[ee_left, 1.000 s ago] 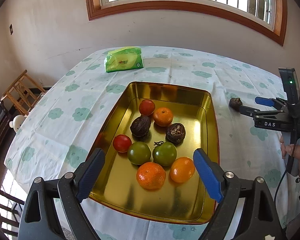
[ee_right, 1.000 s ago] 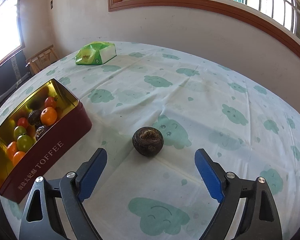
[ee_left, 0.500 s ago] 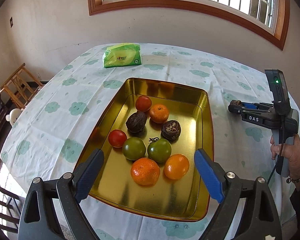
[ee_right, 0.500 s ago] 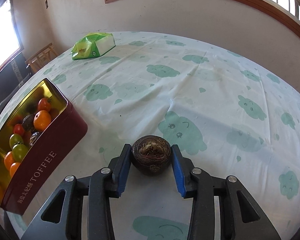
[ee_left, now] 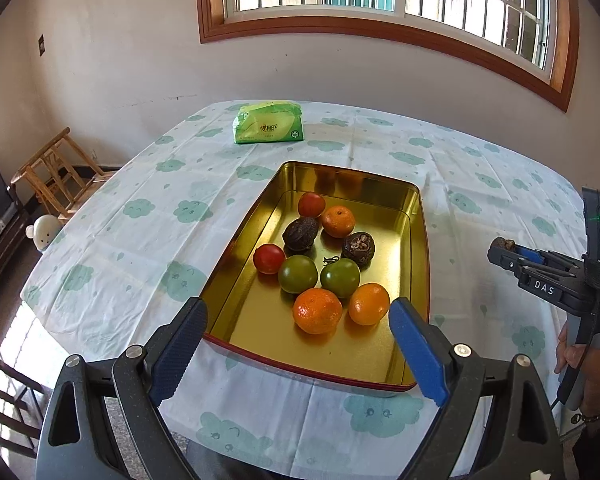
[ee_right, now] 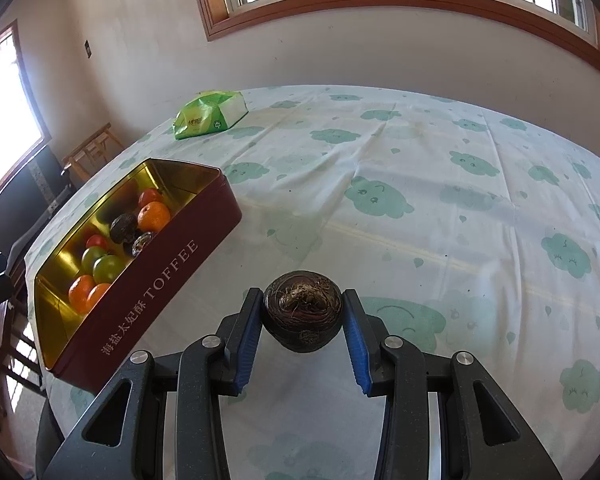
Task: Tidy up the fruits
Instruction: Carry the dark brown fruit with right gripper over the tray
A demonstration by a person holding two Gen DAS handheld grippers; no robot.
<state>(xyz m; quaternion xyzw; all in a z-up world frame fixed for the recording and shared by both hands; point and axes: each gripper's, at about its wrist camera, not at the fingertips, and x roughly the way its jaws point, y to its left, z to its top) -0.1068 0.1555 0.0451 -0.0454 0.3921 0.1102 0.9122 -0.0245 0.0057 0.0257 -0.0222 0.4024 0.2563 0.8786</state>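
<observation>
A gold tin tray (ee_left: 418,240) with red outer walls marked TOFFEE (ee_right: 172,264) holds several fruits: oranges, green and red tomatoes and two dark brown fruits. My right gripper (ee_right: 302,314) is shut on a dark brown round fruit (ee_right: 302,316) and holds it above the tablecloth, to the right of the tray. In the left wrist view that gripper (ee_left: 504,250) shows at the right edge with the brown fruit (ee_left: 504,243) at its tips. My left gripper (ee_left: 296,342) is open and empty over the tray's near edge.
A green tissue pack (ee_left: 269,122) lies at the far side of the round table with its cloud-print cloth (ee_right: 420,184). A wooden stool (ee_left: 56,176) stands beyond the table's left edge. A wall with a window is behind.
My right gripper closed on the brown fruit and has lifted it off the cloth. My left gripper has drawn back a little from the tray and stays open.
</observation>
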